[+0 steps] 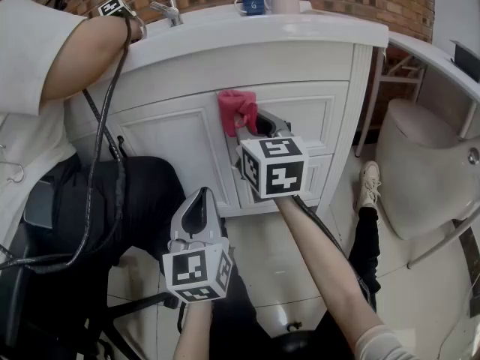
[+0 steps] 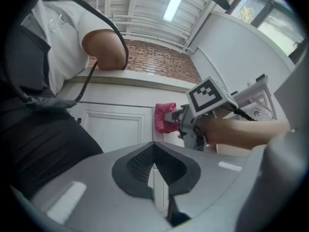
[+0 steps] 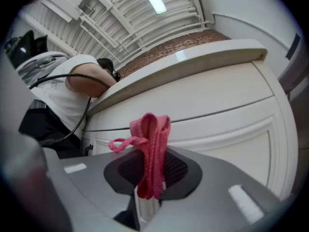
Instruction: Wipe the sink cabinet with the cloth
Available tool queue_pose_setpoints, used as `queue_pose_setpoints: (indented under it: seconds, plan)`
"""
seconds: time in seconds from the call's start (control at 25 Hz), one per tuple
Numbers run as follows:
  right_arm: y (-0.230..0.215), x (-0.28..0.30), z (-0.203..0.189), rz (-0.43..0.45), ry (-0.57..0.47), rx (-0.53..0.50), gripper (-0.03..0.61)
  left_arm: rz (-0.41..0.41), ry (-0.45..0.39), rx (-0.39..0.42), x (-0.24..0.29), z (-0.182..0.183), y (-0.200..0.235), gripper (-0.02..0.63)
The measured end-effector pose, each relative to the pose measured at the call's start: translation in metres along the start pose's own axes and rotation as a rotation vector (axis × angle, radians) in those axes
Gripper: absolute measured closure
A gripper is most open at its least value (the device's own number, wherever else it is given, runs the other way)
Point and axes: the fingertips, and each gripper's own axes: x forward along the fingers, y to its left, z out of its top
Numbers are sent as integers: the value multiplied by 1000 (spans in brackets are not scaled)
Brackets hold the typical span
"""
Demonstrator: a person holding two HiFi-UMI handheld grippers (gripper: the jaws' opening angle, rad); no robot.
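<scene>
A pink cloth (image 1: pixel 237 109) is pinched in my right gripper (image 1: pixel 251 128), which is shut on it and holds it against the front of the white sink cabinet (image 1: pixel 300 73), near the top of the middle door panel. In the right gripper view the cloth (image 3: pixel 150 151) stands bunched between the jaws, close to the cabinet (image 3: pixel 217 110) front. My left gripper (image 1: pixel 196 210) hangs lower and to the left, shut with nothing in it, pointing at the cabinet door (image 2: pixel 116 127). From it I see the cloth (image 2: pixel 164 117) and the right gripper (image 2: pixel 186 124).
Another person in a white shirt (image 1: pixel 34 73) leans an arm on the counter at left, with a black cable (image 1: pixel 101 163) hanging down. A faucet (image 1: pixel 161 2) and cups (image 1: pixel 266 2) stand on the counter. A toilet (image 1: pixel 424 163) is at right. A shoe (image 1: pixel 367 182) rests on the floor.
</scene>
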Motion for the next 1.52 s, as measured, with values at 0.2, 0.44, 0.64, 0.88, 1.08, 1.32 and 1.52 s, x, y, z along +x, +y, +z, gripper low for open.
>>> queue_pose_setpoints:
  seconds: [0.2, 0.44, 0.64, 0.88, 1.08, 1.32, 1.52]
  plan:
    - [-102, -43, 19, -109, -41, -89, 511, -84, -13, 4, 36, -11, -65, 599]
    - [-229, -109, 26, -322, -30, -101, 512, -212, -29, -44, 72, -25, -155, 598]
    - [-214, -122, 23, -273, -42, -87, 513, -198, -35, -72, 76, -30, -158, 600]
    - [-72, -60, -9, -3, -53, 41, 512, -95, -26, -76, 48, -35, -83, 598]
    - [36, 2, -57, 155, 36, 54, 512, 39, 10, -66, 6, -39, 2, 598]
    - [8, -1, -75, 70, 68, 17, 512, 73, 6, -86, 7, -42, 20, 599]
    - [-82, -47, -46, -39, 5, 45, 506, -5, 9, -105, 32, -51, -34, 599]
